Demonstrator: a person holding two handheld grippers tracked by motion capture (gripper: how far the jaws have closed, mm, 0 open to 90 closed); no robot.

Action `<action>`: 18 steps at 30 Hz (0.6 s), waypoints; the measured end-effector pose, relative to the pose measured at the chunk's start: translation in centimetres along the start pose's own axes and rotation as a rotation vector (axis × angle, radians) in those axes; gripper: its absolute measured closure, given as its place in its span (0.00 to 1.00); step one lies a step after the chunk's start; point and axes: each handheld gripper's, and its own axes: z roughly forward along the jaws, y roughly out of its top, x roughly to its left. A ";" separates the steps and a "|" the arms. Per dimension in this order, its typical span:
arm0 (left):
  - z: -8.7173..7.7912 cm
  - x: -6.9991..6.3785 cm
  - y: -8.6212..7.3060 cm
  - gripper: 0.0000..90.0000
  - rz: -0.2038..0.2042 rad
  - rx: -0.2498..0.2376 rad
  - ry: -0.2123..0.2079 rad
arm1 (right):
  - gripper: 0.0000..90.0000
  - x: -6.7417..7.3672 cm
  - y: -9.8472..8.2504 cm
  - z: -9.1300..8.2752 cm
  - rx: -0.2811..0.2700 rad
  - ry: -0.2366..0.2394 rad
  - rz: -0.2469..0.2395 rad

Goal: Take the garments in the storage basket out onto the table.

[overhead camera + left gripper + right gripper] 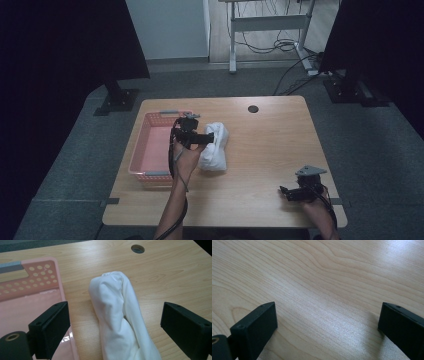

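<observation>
A rolled white cloth (215, 148) lies on the wooden table (270, 145), just right of a pink plastic basket (150, 145). My left gripper (207, 137) hovers over the cloth's upper part and is open. In the left gripper view the cloth (120, 315) sits between the two wide-apart jaws, with the basket (30, 295) at the left. My right gripper (286, 192) is open near the table's front right corner. In the right gripper view its jaws stand wide apart over bare wood (324, 290).
A round cable hole (253, 108) is in the table near the back edge. The basket has grey handles and looks empty. Dark stands and a desk frame with cables sit on the floor beyond the table.
</observation>
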 end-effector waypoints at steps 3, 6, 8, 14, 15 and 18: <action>-0.4 0.3 -0.2 0.09 0.003 -0.002 0.001 | 0.02 0.0 0.0 0.0 0.000 0.000 0.000; -0.7 0.7 -0.3 0.09 0.002 -0.005 0.003 | 0.02 0.0 0.0 0.0 0.000 0.000 0.000; -1.0 1.1 -0.5 0.09 0.000 -0.004 0.008 | 0.02 0.0 0.0 0.0 0.000 0.000 0.000; -1.7 2.0 -0.9 0.09 -0.005 -0.011 0.012 | 0.02 0.0 0.0 0.0 0.000 0.000 0.000; -1.8 2.1 -1.0 0.09 -0.003 -0.010 0.014 | 0.02 0.0 0.0 0.0 0.000 0.000 0.000; -2.2 2.4 -1.3 0.09 -0.008 -0.014 0.018 | 0.02 0.0 0.0 0.0 0.000 0.000 0.000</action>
